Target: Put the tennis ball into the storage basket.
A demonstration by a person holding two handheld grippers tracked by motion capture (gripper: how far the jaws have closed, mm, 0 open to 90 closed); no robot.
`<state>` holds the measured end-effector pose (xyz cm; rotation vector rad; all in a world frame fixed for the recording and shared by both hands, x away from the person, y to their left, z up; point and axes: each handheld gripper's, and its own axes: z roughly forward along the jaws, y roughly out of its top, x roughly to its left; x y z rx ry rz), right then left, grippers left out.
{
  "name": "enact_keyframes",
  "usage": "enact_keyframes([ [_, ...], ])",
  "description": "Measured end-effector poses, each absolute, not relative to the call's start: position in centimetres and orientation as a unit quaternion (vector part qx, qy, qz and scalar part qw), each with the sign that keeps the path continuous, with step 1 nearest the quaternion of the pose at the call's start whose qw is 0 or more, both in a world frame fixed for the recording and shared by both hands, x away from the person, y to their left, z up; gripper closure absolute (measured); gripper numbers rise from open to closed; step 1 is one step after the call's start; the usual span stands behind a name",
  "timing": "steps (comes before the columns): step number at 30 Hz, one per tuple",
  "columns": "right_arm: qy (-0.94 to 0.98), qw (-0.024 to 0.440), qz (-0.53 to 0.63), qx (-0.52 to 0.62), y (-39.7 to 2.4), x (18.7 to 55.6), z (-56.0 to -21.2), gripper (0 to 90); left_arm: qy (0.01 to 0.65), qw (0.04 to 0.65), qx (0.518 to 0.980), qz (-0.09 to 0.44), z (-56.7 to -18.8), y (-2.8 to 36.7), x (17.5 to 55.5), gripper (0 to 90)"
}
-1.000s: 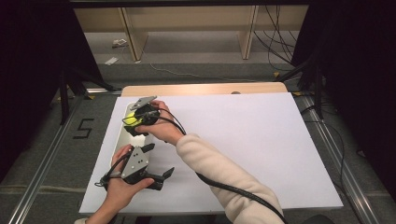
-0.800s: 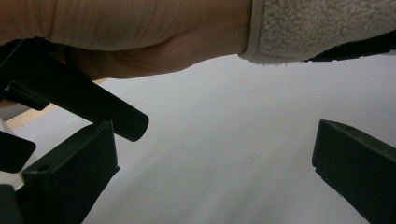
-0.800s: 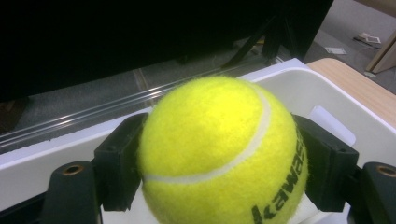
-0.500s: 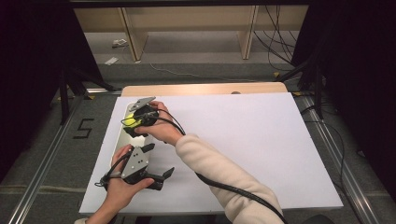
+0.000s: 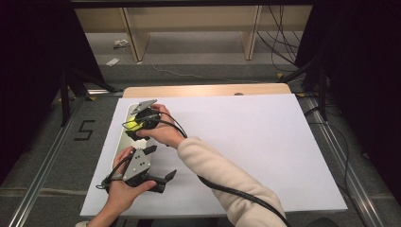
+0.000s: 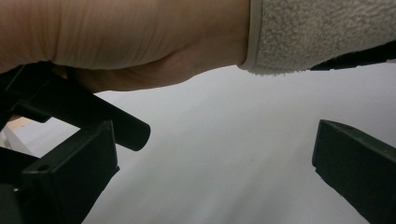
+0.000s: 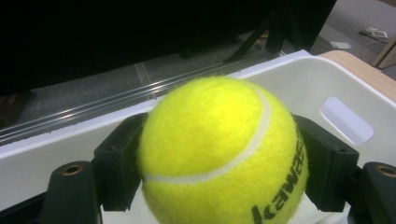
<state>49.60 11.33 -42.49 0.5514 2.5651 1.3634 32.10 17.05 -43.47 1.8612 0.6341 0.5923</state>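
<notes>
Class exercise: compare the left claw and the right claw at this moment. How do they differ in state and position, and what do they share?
The right claw is shut on a yellow tennis ball; the left claw is open and holds nothing. The right claw sits over the white tray at the table's left edge; the left claw is nearer the person, over the bare white table. Both have two black jaws and are hand-held.

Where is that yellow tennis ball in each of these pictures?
High view: the tennis ball is a small yellow patch at the left of the table, in the right gripper, over the white tray.
Right gripper view: the ball sits centre and low, clamped between the two black jaws, the tray's wall behind it.
Left gripper view: the ball is not in this picture.
Shared landmark: the white tray.
</notes>
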Motion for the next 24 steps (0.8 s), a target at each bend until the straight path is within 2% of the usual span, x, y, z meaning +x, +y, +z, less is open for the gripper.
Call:
enact_keyframes([
  [24,0.871,0.087,0.449,0.179,11.7,49.35,-43.0,26.3,0.263,0.517,0.777,0.246,-43.49,17.01,32.07,0.0],
])
